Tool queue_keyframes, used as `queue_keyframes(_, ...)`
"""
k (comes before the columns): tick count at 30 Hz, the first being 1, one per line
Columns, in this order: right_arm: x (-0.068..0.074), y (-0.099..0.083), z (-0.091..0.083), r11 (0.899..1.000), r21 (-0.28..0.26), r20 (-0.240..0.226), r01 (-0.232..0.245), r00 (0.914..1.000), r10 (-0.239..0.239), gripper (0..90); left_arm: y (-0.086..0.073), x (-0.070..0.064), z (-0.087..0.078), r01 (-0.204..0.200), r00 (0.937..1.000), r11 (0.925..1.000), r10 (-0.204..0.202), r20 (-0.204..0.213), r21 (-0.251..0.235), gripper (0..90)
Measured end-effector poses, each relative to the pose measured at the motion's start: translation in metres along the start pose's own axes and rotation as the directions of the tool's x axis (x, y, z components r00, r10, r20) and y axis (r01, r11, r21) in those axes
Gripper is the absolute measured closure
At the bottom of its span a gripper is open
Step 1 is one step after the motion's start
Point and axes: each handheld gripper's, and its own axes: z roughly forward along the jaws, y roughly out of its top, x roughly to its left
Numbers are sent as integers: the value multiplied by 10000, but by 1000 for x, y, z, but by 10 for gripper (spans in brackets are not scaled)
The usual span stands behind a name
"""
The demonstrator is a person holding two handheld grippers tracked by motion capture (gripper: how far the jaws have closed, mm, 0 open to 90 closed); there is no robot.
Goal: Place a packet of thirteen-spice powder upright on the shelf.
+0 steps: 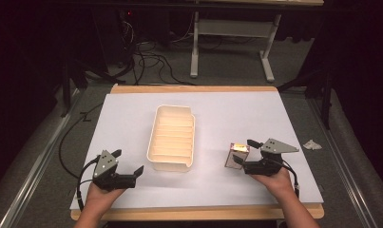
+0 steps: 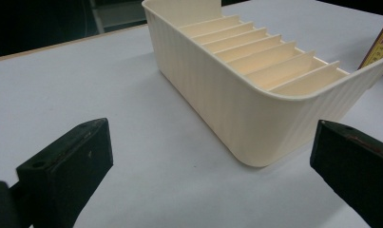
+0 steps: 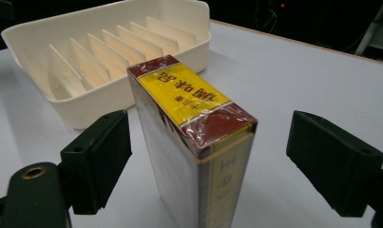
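A cream plastic tray with several slot dividers lies in the middle of the white table. A small box with a yellow and dark red top stands upright to the tray's right. My right gripper is open, and the box stands between its jaws with gaps on both sides. My left gripper is open near the table's front left, with nothing between its jaws. It looks at the tray's near corner, and the box's edge shows at the far right.
The white sheet covers a wooden tabletop with bare room left and behind the tray. A crumpled white scrap lies just off the table's right edge. Cables and a stand's legs are on the floor beyond.
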Motion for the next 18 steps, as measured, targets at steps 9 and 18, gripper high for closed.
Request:
queue_keyframes(9,0,-2,-1,9998,-130,-318,-141,9994,137,323,-3,-4,2,-60,9999,9998,58,107,173,23)
queue_keyframes(18,2,-1,-5,9992,-408,-412,-20,9991,3,427,-4,-5,2,-97,9998,9996,93,173,251,35)
